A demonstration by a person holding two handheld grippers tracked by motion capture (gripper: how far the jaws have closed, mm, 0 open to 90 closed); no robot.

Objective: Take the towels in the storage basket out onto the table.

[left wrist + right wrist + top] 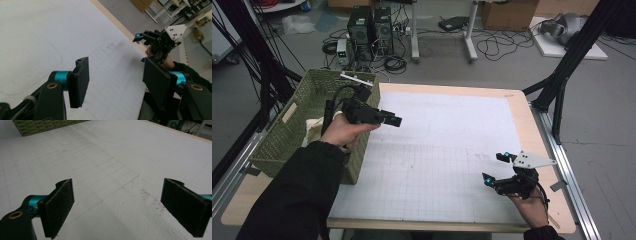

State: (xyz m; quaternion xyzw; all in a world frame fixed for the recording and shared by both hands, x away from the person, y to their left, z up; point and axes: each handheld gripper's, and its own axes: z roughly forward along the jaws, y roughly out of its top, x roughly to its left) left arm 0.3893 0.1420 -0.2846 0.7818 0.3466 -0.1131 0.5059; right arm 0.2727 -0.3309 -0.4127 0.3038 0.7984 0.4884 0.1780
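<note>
**High view: grid mat, green basket, two empty grippers**

High view looks down on a wooden table (pixel 539 150) covered by a white mat (pixel 447 150) printed with a faint grid; a scuffed dark patch marks the mat near its right side. Beyond the table lies a grey floor with computer towers (pixel 371 27), loose cables and cardboard boxes. Black frame struts rise at both sides.

A green woven basket (pixel 282 140) stands on the table's left end, just beside the mat. Pale cloth (pixel 314 127) lies inside it, partly hidden by the person's left hand.

The left gripper (pixel 393 120) hangs over the basket's right edge and the mat, its jaws spread apart with nothing between them. The right gripper (pixel 497 167) sits low over the mat's right front corner, well apart from the basket, its jaws likewise wide and empty.
</note>
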